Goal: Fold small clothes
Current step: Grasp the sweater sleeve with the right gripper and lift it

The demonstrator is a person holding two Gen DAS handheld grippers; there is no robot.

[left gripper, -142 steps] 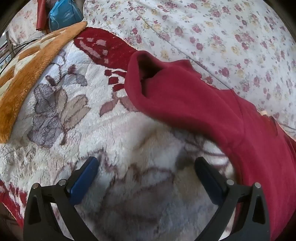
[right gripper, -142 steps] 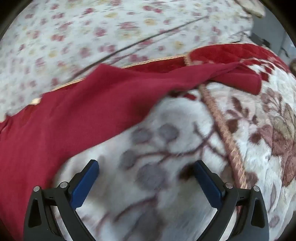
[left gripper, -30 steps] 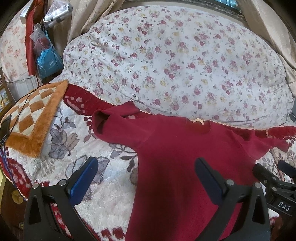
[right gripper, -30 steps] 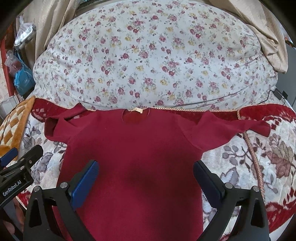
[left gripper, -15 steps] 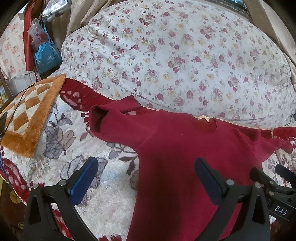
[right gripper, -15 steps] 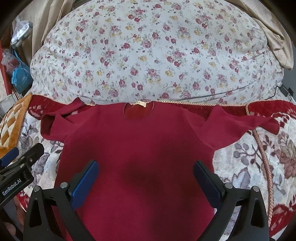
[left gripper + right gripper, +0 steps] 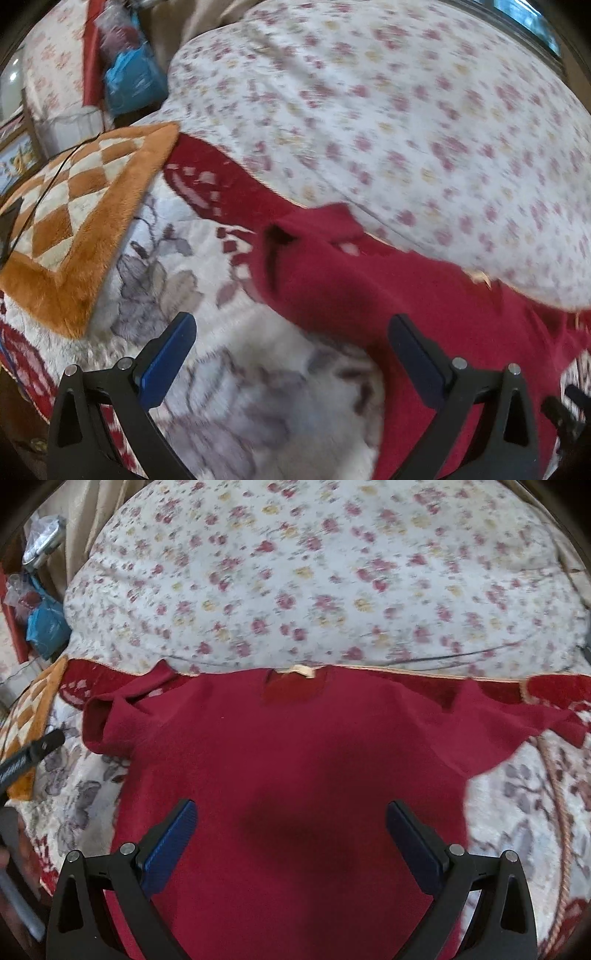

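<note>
A dark red long-sleeved knit top [image 7: 295,760] is lying spread flat, front up, on a plush white blanket with grey leaf and red patterns [image 7: 524,812], its neckline [image 7: 295,681] pointing away from you toward a large white cushion printed with small pink and yellow flowers [image 7: 314,579]. Both sleeves are stretching out sideways; the one on your left [image 7: 295,254] is ending in an open, slightly rumpled cuff, and the one on your right [image 7: 524,720] is tapering to a flat cuff. You are holding your right gripper [image 7: 291,834] above the body of the top, its blue-padded jaws spread wide and gripping nothing. You are holding your left gripper [image 7: 291,354] over the blanket beside the left sleeve, jaws likewise spread wide and empty, the right-hand pad over the top's edge. An orange and cream checked fluffy mat [image 7: 74,229] is resting at the far left, with a blue plastic bag [image 7: 133,81] beyond it.
</note>
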